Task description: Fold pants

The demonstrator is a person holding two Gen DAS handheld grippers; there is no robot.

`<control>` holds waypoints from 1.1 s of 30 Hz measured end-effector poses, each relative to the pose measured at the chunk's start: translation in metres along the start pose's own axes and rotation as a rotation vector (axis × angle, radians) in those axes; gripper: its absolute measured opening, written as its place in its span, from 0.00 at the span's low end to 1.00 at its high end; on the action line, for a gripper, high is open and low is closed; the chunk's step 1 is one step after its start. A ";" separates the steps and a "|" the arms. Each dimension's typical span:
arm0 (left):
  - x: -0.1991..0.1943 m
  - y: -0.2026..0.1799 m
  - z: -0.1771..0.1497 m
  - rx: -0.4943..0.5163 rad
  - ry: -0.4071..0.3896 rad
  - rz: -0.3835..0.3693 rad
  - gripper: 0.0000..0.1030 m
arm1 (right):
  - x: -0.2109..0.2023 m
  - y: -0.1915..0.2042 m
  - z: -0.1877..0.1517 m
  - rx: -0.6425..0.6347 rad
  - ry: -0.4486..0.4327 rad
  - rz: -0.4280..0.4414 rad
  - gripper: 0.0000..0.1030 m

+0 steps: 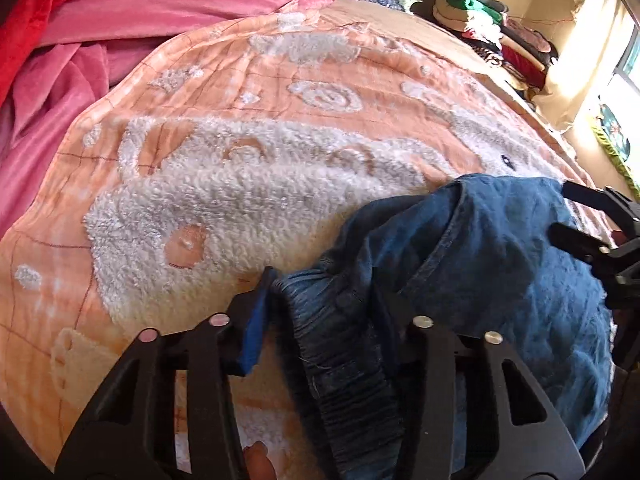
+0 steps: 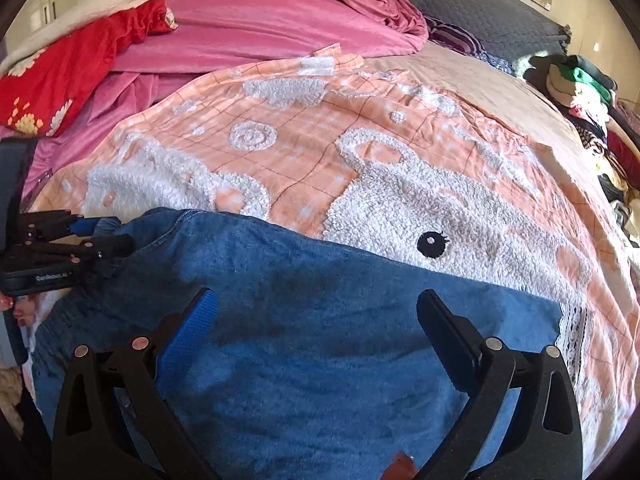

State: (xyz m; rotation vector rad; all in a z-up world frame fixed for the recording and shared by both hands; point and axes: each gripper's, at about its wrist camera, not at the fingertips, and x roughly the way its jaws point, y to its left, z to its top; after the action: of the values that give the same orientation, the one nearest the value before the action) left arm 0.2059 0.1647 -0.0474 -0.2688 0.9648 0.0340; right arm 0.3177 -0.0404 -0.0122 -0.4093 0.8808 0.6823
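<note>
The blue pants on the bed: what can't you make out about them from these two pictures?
- Pants: lower part cut off by the bottom edge, both views.
- Waistband: left gripper hides part of it; the grip is unclear.
- Under the pants: orange blanket covered, right wrist view.

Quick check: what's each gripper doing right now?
Left gripper: closed on the pants' waistband.
Right gripper: open over the pants, gripping nothing.
</note>
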 end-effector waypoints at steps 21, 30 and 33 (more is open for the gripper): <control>-0.070 -0.027 -0.013 0.086 -0.206 -0.011 0.26 | 0.047 0.029 0.022 -0.383 0.077 0.144 0.54; -0.086 -0.035 -0.028 0.110 -0.267 0.052 0.26 | -0.011 0.036 -0.012 -0.278 -0.054 0.167 0.12; -0.099 -0.042 -0.038 0.129 -0.297 0.040 0.26 | -0.047 0.033 -0.034 -0.200 -0.121 0.185 0.12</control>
State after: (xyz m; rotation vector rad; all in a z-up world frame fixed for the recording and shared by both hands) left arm 0.1251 0.1236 0.0223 -0.1208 0.6735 0.0469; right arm 0.2549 -0.0542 0.0047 -0.4629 0.7440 0.9608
